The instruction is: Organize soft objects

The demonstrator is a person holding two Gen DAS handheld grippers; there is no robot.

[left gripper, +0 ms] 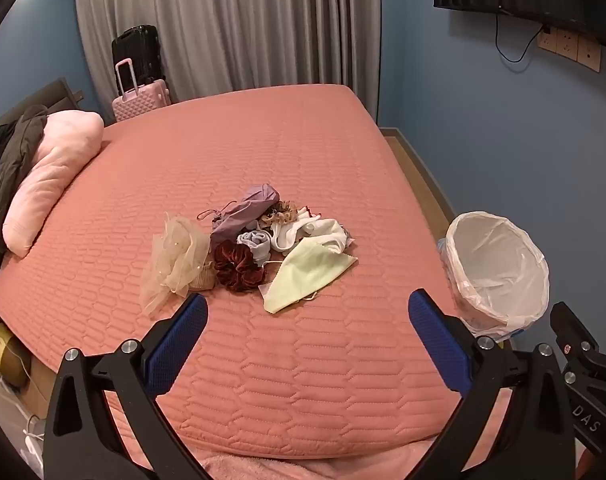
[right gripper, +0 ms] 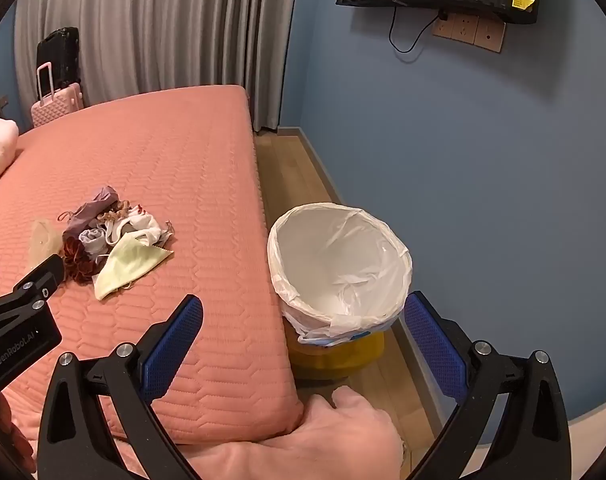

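Observation:
A small heap of soft things lies mid-bed: a pale green cloth (left gripper: 309,276) (right gripper: 127,266), a dark red velvet scrunchie (left gripper: 237,266) (right gripper: 79,262), a beige tulle piece (left gripper: 175,258), a mauve pouch (left gripper: 247,210) (right gripper: 93,208), white fabric (left gripper: 315,232) and a rolled grey sock (left gripper: 257,244). My left gripper (left gripper: 307,312) hovers open just in front of the heap, holding nothing. My right gripper (right gripper: 303,316) is open and empty over the bed's right edge, near a bin lined with a white bag (right gripper: 339,268) (left gripper: 499,268).
The pink quilted bed (left gripper: 295,380) (right gripper: 191,152) fills the scene. A pink pillow (left gripper: 51,184) and dark clothes (left gripper: 7,168) sit at its left end. Suitcases (left gripper: 141,80) stand by the grey curtain. A wood floor strip (right gripper: 291,168) runs along the blue wall.

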